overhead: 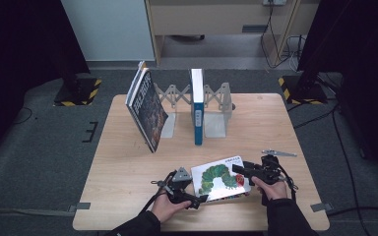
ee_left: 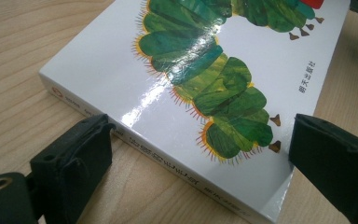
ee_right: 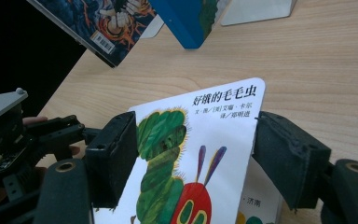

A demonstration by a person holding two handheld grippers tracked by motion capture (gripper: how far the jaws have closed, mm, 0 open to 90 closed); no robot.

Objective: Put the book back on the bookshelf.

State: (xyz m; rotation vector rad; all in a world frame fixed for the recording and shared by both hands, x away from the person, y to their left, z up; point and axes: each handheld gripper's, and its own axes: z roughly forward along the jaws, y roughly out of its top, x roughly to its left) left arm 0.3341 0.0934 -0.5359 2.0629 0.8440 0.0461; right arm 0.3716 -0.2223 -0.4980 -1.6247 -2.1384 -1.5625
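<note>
Book (overhead: 221,178) with a caterpillar cover is lain flat on the bench (overhead: 128,167), straddled at opposite ends by both tools, left (overhead: 200,199) and right (overhead: 237,168), jaws apart.

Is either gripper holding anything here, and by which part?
The right gripper straddles the lifted front cover of the caterpillar book at its free corner; whether its pads press cannot be told. The left gripper stands open over the book's spine corner.

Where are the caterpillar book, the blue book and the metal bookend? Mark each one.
caterpillar book (overhead: 220,179), high view, on the green caterpillar on its white cover.
blue book (overhead: 197,105), high view, on its upright spine.
metal bookend (overhead: 215,125), high view, on the grey plate right of the blue book.
</note>
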